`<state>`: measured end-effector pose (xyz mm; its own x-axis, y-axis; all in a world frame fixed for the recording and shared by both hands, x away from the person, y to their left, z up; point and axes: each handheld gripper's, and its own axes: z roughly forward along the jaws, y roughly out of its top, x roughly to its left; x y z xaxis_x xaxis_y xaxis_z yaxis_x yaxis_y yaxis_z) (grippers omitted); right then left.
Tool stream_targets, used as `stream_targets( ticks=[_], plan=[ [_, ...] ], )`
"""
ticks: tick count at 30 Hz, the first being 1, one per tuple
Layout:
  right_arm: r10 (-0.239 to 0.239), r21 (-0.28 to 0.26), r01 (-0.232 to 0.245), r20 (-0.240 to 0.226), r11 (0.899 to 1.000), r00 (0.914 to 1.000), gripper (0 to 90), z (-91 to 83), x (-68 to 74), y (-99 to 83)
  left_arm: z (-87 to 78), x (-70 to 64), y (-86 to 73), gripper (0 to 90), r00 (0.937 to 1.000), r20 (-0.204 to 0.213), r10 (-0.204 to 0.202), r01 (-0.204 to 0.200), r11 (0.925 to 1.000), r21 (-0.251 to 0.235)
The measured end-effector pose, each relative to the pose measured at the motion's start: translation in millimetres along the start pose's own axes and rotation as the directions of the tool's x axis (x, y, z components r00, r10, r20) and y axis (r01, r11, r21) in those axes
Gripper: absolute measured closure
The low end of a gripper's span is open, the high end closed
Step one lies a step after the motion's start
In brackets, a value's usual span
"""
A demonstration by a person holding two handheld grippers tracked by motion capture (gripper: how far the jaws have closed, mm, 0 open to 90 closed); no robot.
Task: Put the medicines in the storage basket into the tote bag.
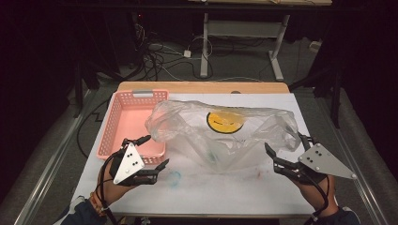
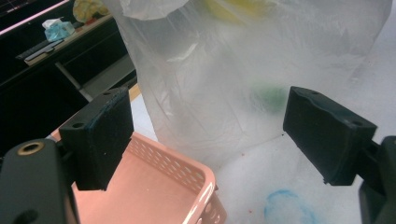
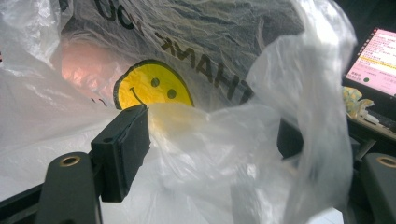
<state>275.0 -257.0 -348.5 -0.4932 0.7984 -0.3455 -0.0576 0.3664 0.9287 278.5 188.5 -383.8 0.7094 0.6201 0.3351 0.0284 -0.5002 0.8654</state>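
Nearest the person, the left gripper (image 1: 149, 154) hangs released over the pink basket's (image 1: 123, 123) front corner. Right gripper (image 1: 286, 151) gapes around a fold of the clear plastic bag (image 1: 225, 133), which sprawls mid-worktop (image 1: 211, 187) just beside the basket.

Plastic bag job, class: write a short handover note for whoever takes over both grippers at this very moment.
Left gripper: open, holding nothing, at the near corner of the pink basket, short of the plastic bag.
Right gripper: fingers spread, with the bag's right-hand edge draped between them; not closed on it.
Things: the clear bag with a yellow smiley print lies crumpled mid-table, its left end against the basket. Something small and green shows through the film. The basket looks empty where it can be seen.
Done: both grippers brought up to the bag.
Left: probably close on the bag and handle it; nothing is gripped yet.
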Motion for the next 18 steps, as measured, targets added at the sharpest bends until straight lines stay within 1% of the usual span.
stream_targets(
  ticks=[1, 5, 7, 8, 10, 11, 13, 15, 18],
  plan=[
    [-0.004, -0.002, 0.004, -0.002, 1.0, 1.0, 26.6, -1.2, -0.7, -0.1, 0.3, -0.1, -0.9, 15.6, 1.0, -0.001, -0.001, 0.001, 1.0, 0.004],
    [0.007, -0.028, -0.007, 0.006, 1.0, 1.0, 25.6, -9.6, -4.2, 3.0, -0.3, -1.8, -4.7, 15.6, 1.0, 0.001, 0.007, -0.007, 0.9999, 0.011],
    [0.008, -0.048, -0.007, 0.016, 0.999, 0.9998, 25.5, -16.6, -6.4, 5.8, -2.1, -2.1, -6.5, 15.6, 0.9999, -0.008, 0.009, -0.009, 0.9999, 0.012],
    [0.008, -0.059, -0.007, 0.017, 0.998, 0.9998, 25.2, -20.3, -8.4, 7.4, -3.2, -1.8, -7.5, 15.6, 1.0, -0.006, 0.004, -0.004, 0.9999, 0.013],
    [0.021, -0.083, -0.019, 0.028, 0.996, 0.9994, 24.9, -28.9, -11.4, 10.3, -5.8, -1.7, -9.8, 15.6, 0.9998, -0.018, 0.001, -0.001, 1.0, 0.009],
    [0.026, -0.096, -0.023, 0.027, 0.995, 0.9993, 24.5, -34.1, -13.0, 11.7, -6.5, -1.3, -10.6, 15.6, 0.9999, -0.016, -0.003, 0.003, 1.0, 0.008],
    [0.026, -0.101, -0.023, 0.037, 0.995, 0.999, 23.7, -40.4, -14.3, 12.6, -8.7, -1.3, -12.9, 15.6, 0.9998, -0.022, -0.003, 0.003, 1.0, 0.006],
    [0.031, -0.103, -0.026, 0.045, 0.994, 0.9985, 23.6, -46.2, -14.6, 10.4, -10.2, -1.4, -15.4, 15.6, 0.9998, -0.018, -0.008, 0.008, 1.0, 0.005],
    [0.041, -0.081, -0.036, 0.062, 0.996, 0.9972, 21.6, -50.4, -14.9, 1.3, -11.1, -2.8, -19.7, 15.6, 0.9999, -0.014, -0.006, 0.007, 0.9999, 0.01]
  ],
)
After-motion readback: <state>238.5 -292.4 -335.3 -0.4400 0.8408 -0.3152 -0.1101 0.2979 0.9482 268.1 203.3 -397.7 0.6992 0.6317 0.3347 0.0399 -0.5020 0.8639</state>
